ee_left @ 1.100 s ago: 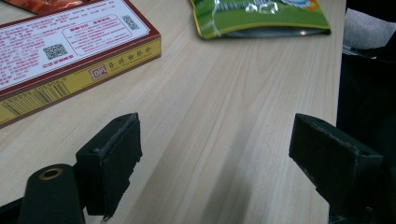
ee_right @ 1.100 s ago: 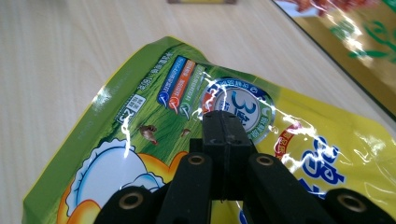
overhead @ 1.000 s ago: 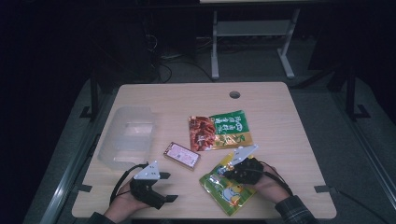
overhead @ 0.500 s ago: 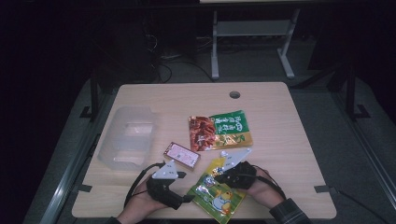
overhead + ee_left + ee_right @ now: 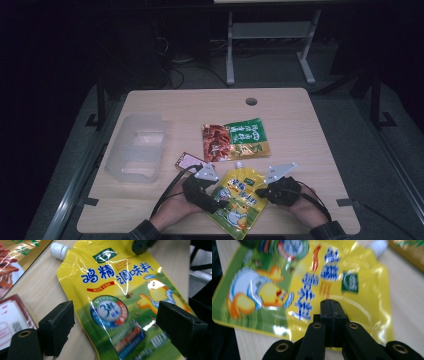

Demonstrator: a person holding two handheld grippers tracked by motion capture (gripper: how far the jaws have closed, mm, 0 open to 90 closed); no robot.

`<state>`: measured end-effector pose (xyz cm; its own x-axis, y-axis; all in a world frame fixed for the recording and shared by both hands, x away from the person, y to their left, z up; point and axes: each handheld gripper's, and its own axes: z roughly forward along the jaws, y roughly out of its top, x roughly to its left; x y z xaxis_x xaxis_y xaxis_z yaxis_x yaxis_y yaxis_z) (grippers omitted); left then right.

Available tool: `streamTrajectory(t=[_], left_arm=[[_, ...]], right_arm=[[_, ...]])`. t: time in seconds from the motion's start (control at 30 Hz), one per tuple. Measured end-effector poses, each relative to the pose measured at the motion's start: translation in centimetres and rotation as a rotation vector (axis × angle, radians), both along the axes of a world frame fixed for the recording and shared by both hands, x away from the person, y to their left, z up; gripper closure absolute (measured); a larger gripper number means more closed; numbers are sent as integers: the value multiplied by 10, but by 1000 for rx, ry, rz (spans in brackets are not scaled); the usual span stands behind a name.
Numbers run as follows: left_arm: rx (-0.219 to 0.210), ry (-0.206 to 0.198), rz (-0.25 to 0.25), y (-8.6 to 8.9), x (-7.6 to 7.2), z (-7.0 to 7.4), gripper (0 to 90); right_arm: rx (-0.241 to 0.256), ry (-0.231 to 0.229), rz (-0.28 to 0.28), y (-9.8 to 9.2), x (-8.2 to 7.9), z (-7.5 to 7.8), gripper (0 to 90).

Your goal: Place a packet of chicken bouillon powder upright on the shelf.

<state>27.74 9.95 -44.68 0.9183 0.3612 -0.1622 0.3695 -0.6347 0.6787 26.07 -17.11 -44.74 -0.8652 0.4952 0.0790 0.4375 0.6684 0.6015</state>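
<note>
A yellow spouted pouch (image 5: pixel 240 197) with a cartoon chicken and a white cap (image 5: pixel 59 250) lies flat near the table's front edge. My left gripper (image 5: pixel 220 202) is open and low over the table. In the left gripper view its jaws stand on either side of the pouch's (image 5: pixel 117 302) lower half, with a wide gap (image 5: pixel 120 325). My right gripper (image 5: pixel 262 191) is shut, and its joined tips (image 5: pixel 330 305) rest on the pouch's (image 5: pixel 287 285) upper right part. I see nothing pinched between them.
A clear plastic container (image 5: pixel 137 147) stands at the left of the table. A red and green snack packet (image 5: pixel 235 140) lies behind the pouch, and a small pink packet (image 5: pixel 189 161) sits beside my left gripper. The pouch's bottom reaches the table's front edge (image 5: pixel 220 232).
My left gripper has moved right from the front left until its jaws straddle the pouch. The pouch has shifted and turned slightly under the right gripper.
</note>
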Motion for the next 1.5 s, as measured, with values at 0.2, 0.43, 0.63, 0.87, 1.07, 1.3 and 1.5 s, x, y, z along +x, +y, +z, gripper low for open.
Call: streamTrajectory(t=[0.2,0.43,0.63,0.87,1.07,1.3,1.5], left_arm=[[33,27,2,-5,3,-6,145],[34,78,40,-3,7,-8,134],[6,152,38,-2,12,-14,129],[-5,158,-8,-5,15,-14,218],[-16,191,-16,-8,22,-14,396],[-11,176,-41,-8,26,-11,668],[-3,110,-84,-11,19,-7,838]], right_arm=[[-49,14,24,5,-2,-8,900],[-56,5,17,6,-2,-8,900],[-53,7,16,5,-3,-8,900],[-44,13,11,7,-3,-8,900],[-34,22,16,9,-3,-8,900],[-31,25,16,9,-3,-8,900],[-41,12,30,9,-2,-8,900]])
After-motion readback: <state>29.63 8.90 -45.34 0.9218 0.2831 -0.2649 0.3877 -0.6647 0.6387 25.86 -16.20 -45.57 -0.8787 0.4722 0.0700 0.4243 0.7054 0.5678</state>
